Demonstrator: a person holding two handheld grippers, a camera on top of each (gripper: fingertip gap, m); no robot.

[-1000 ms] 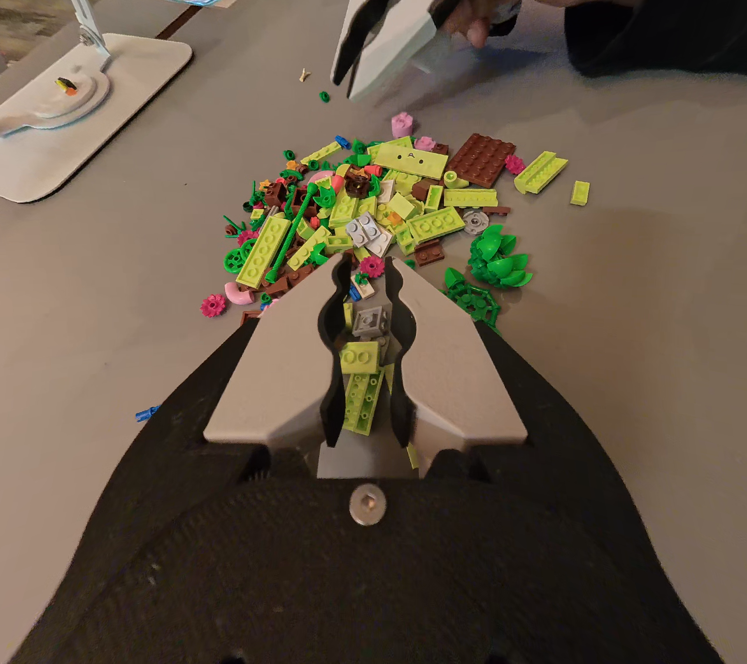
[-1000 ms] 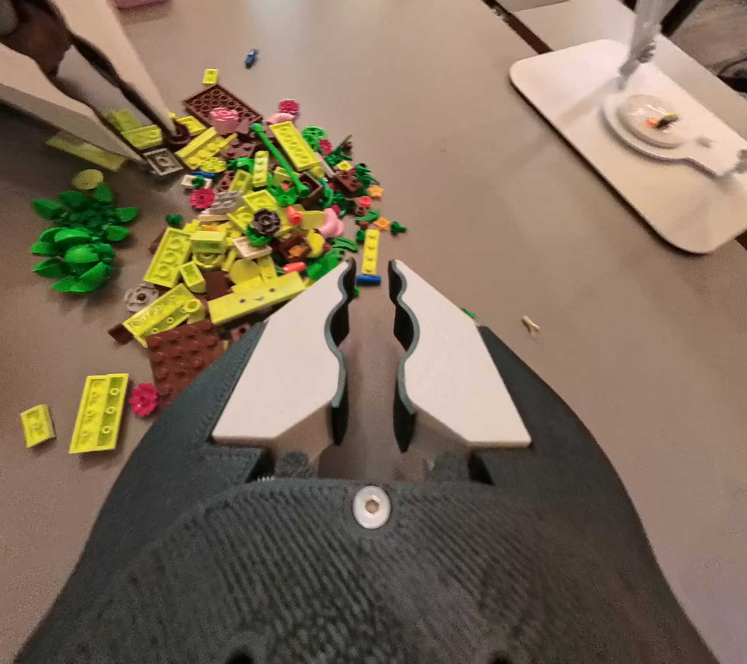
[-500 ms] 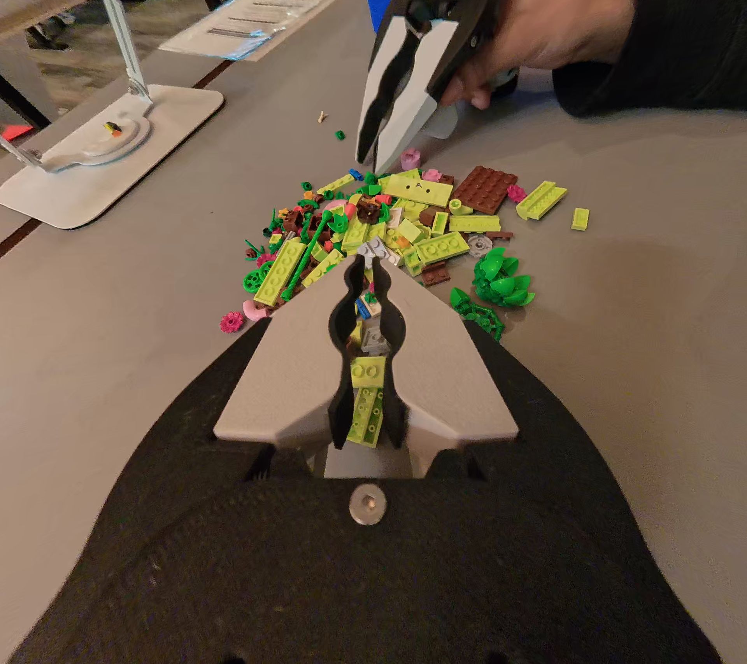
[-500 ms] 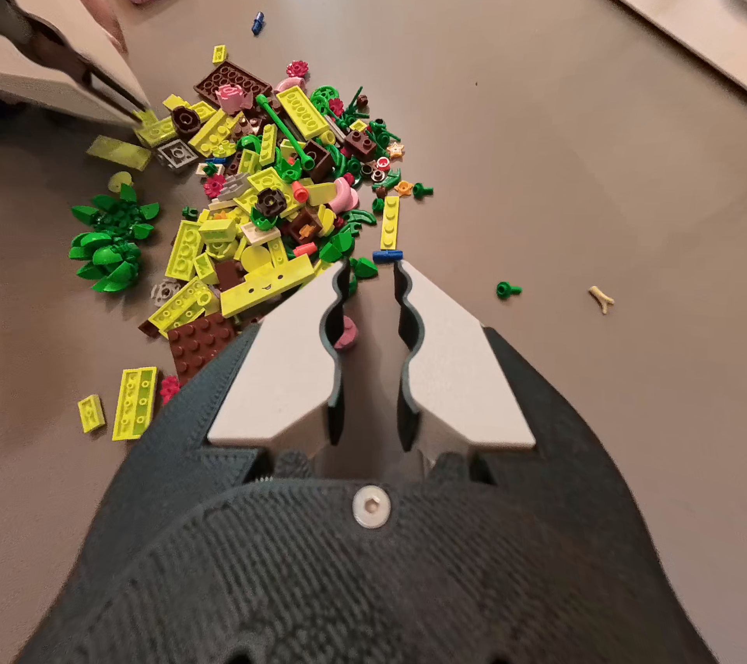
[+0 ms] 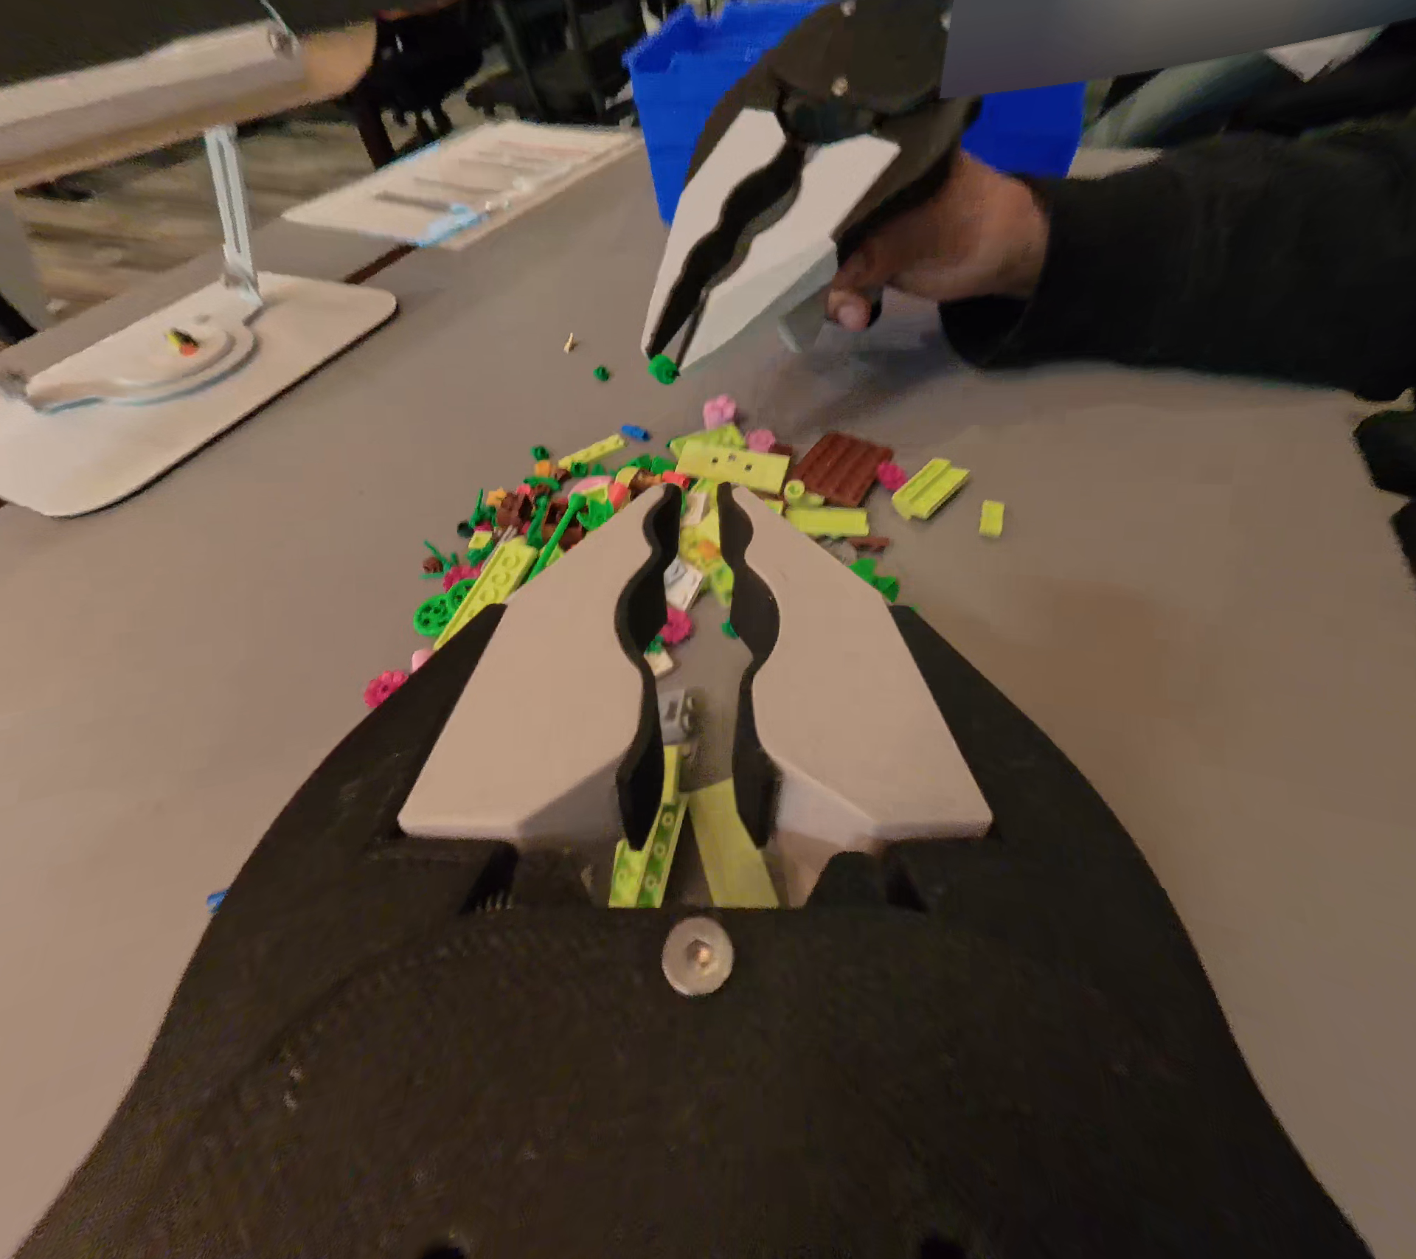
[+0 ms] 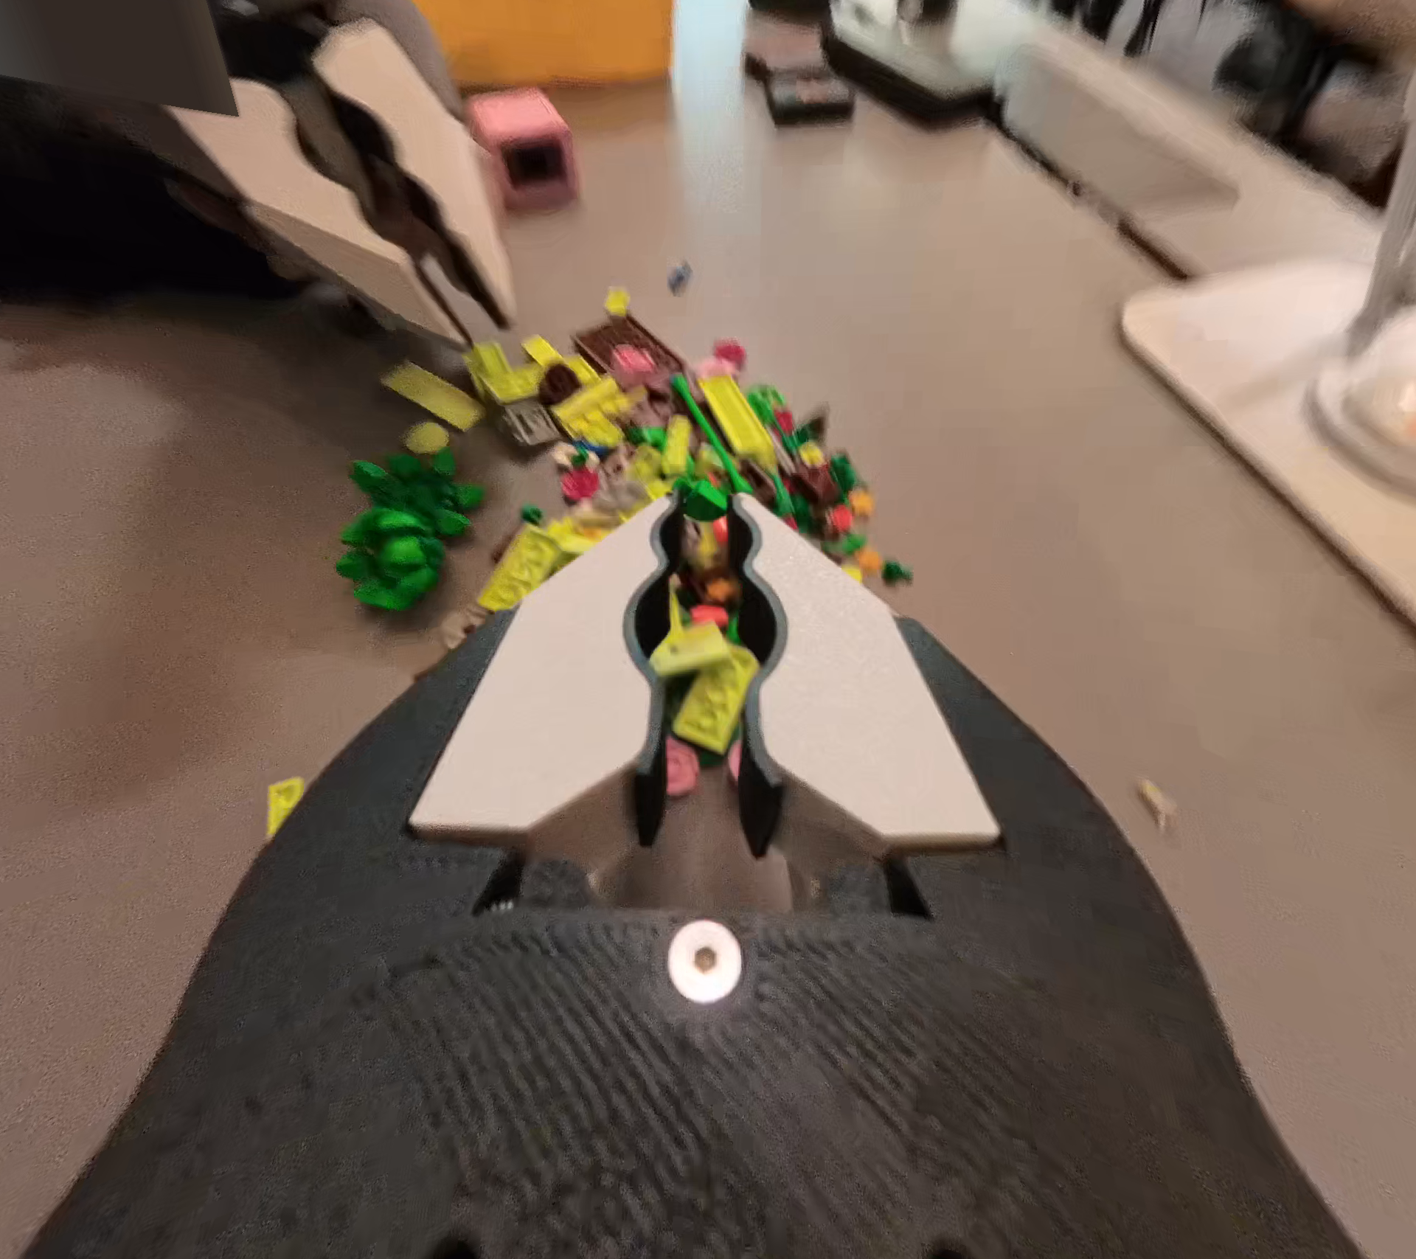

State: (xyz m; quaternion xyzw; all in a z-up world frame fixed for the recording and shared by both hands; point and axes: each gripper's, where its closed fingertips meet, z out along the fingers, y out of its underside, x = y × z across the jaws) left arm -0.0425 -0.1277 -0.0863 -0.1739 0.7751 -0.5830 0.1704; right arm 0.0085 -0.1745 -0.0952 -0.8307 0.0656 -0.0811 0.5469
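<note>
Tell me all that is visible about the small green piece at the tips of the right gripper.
The small green piece is a tiny, round, dark green plastic part, studded like the toy bricks below. It sits pinched between the tips of the right gripper, raised clear of the grey table, beyond the far edge of the brick pile. In the right wrist view it looks blurred.

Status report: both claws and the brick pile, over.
Right claw shut on small green piece, lifted above table. Left claw narrowly open, empty, low over brick pile. Nothing blocking either.
</note>
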